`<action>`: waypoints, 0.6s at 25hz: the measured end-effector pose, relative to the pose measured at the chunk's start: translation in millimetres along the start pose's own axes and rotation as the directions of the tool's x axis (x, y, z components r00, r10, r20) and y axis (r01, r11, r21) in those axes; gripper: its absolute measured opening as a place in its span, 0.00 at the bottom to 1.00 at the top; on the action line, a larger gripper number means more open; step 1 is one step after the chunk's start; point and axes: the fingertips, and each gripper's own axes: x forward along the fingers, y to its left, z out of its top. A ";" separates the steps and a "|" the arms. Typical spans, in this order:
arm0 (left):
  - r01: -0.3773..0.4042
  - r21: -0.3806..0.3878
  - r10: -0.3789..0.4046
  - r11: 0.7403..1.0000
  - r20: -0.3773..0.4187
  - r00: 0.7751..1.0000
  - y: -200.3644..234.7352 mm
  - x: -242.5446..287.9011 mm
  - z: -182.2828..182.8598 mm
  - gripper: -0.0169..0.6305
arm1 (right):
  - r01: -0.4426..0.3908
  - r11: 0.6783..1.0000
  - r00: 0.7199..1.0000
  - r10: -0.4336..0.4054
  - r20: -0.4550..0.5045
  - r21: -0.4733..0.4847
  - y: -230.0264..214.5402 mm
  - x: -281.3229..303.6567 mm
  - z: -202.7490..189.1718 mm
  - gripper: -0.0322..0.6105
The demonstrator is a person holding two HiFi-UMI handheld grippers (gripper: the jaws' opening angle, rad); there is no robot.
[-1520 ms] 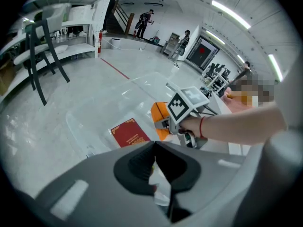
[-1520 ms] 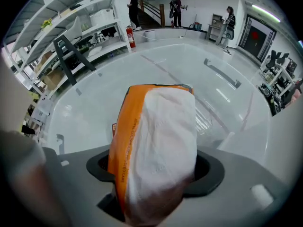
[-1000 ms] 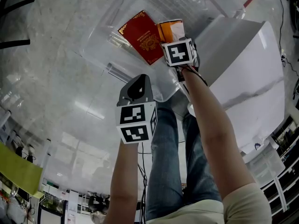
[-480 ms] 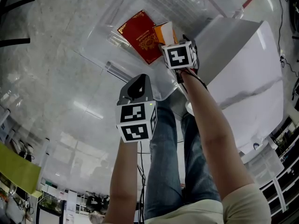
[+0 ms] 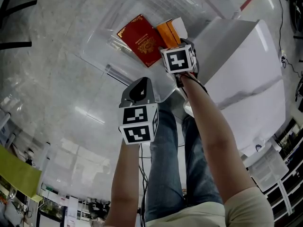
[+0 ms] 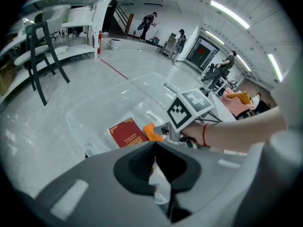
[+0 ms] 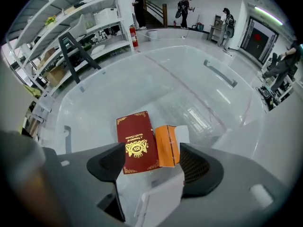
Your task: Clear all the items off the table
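My left gripper (image 6: 154, 167) idle, jaws shut and empty, my right gripper (image 7: 151, 167) has risen, wide jaws just narrowing on nothing, over the orange box (image 7: 167, 145) and red booklet (image 7: 137, 141) lying in the clear bin (image 7: 213, 79); what I see of the desk (image 5: 246, 74) seems cleared.

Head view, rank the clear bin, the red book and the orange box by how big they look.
Largest: clear bin.
Then: red book, lying inside it.
Smallest: orange box, beside the book.

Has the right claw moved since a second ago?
Yes: against the red book, the right claw has pulled back toward the person, uncovering the orange box; its jaws have just been closing, empty.
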 end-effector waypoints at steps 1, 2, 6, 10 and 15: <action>-0.003 0.000 0.003 1.000 0.003 1.000 -0.5 -1.0 0.4 0.04 | 0.003 1.000 1.000 -0.003 0.005 0.003 -0.3 -2.9 1.0 0.58; -0.007 0.000 0.007 1.000 0.008 1.000 -0.9 -2.3 1.0 0.04 | 0.002 1.000 1.000 -0.002 0.009 0.010 0.2 -6.1 1.9 0.53; -0.010 -0.003 0.010 1.000 0.019 1.000 -5.2 -5.8 3.0 0.04 | -0.018 0.999 0.999 0.017 0.032 0.045 5.3 -20.1 7.9 0.38; 0.002 -0.002 -0.002 1.000 0.022 1.000 -12.9 -9.2 4.2 0.04 | -0.030 0.998 0.998 0.026 0.066 0.058 10.1 -40.3 14.8 0.19; 0.002 0.000 -0.002 1.000 0.032 0.999 -22.0 -14.4 5.1 0.04 | -0.032 0.996 0.993 0.022 0.115 0.084 10.5 -65.3 17.5 0.05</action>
